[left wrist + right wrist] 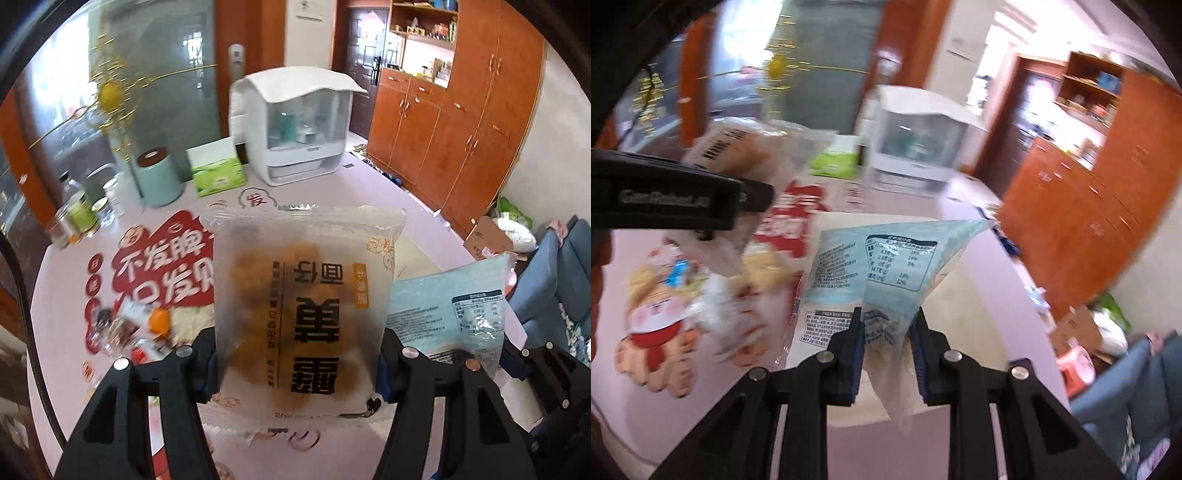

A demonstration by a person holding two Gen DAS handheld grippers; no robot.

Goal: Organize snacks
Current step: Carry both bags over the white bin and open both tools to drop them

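My left gripper (297, 363) is shut on a frosted white snack packet (306, 295) with black characters and a brown cake inside, held above the table. My right gripper (886, 334) is shut on a light blue snack packet (882, 258) with a nutrition label, crumpled between the jaws. That blue packet also shows in the left wrist view (450, 310), at right. The left gripper with its white packet (738, 155) appears at the left of the right wrist view. More snack packets (129, 328) lie on the table at left, and a cartoon-printed packet (661, 325) lies below.
The pale purple table (369, 192) carries a white dish cabinet (295, 125), a green tissue box (218, 170), a mint canister (157, 173) and jars (77, 214). Orange wooden cupboards (461, 122) stand at right. A blue sofa (554, 280) and a cardboard box (487, 236) are beyond the table edge.
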